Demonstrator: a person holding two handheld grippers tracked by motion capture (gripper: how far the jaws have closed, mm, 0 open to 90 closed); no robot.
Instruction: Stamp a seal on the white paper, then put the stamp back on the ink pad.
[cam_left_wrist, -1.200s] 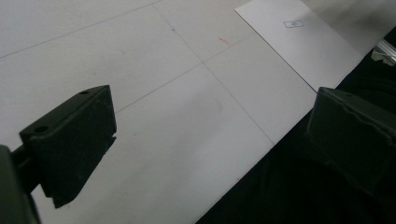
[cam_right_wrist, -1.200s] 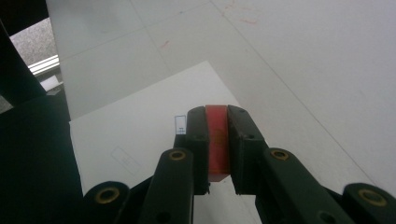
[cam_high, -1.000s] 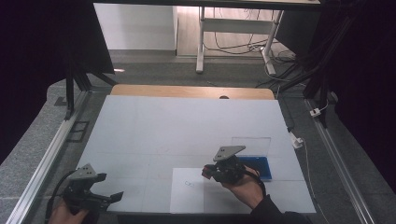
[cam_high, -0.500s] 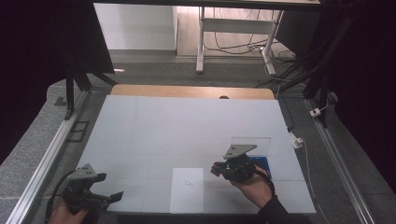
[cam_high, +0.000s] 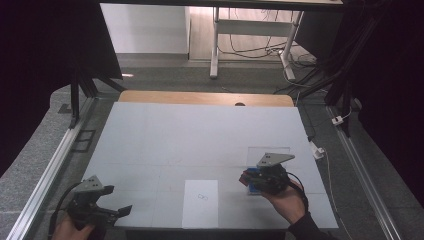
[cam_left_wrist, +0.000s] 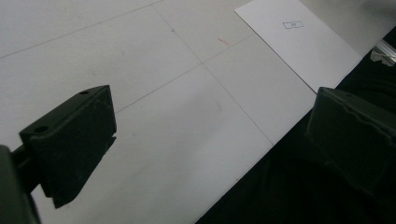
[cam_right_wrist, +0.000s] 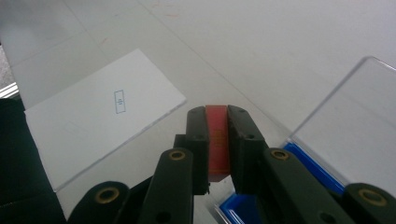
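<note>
My right gripper (cam_right_wrist: 217, 114) is shut on a small red block (cam_right_wrist: 218, 149), held upright between the jaws. It hangs at the near left corner of a blue ink pad (cam_right_wrist: 308, 163) whose clear lid (cam_right_wrist: 355, 112) lies open behind it. In the high view the right gripper (cam_high: 247, 179) is at the table's front right, over the blue pad (cam_high: 256, 190). A white sheet (cam_high: 201, 202) with a small blue mark (cam_right_wrist: 119, 101) lies to its left. My left gripper (cam_high: 119, 201) stands open at the front left corner, its jaws wide apart (cam_left_wrist: 210, 135) with nothing between them.
The white table (cam_high: 200, 135) has a wooden strip (cam_high: 205, 97) along its far edge. Metal rails (cam_high: 55, 165) run along both sides, and a white plug and cable (cam_high: 320, 150) lie off the right edge. The near table edge (cam_left_wrist: 261, 163) drops to dark below the left gripper.
My right gripper has moved right with the red block, off the white sheet and over to the blue pad. The left gripper has stayed where it was.
</note>
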